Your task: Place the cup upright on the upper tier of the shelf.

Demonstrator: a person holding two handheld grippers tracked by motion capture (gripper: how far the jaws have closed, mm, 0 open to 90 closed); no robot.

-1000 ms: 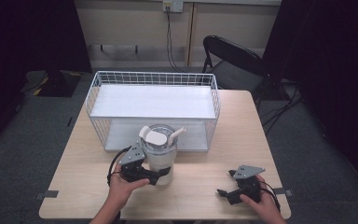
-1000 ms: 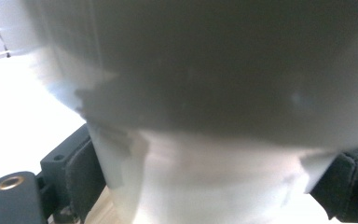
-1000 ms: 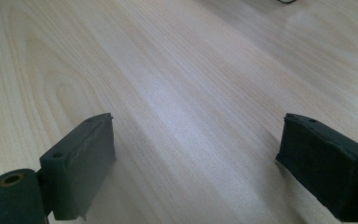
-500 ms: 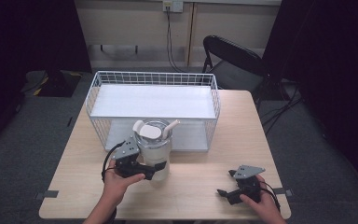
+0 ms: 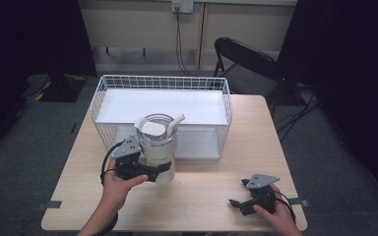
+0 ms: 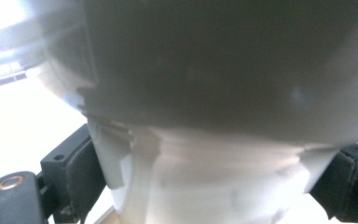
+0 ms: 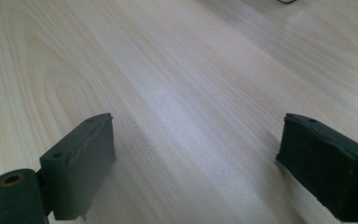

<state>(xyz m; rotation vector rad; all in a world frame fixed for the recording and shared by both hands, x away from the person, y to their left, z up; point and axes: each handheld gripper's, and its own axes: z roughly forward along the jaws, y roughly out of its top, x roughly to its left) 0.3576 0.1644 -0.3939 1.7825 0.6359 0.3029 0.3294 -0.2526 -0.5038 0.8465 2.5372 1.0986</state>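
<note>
A clear jug with a white base and white pieces in its mouth is held just in front of the wire basket. My left gripper is shut on the jug's lower white part, with a jaw on each side. In the left gripper view the jug looms very close and blurred between the two pads. My right gripper rests low at the table's front right. It is open, and only bare wood lies between its jaws.
The white wire basket has a white floor and takes up the far half of the wooden table. A black folding chair stands behind the table's far right corner. Grey carpet surrounds the table.
My left gripper has carried the jug left and farther from the person, up against the basket's front wall. The right gripper has stayed put.
</note>
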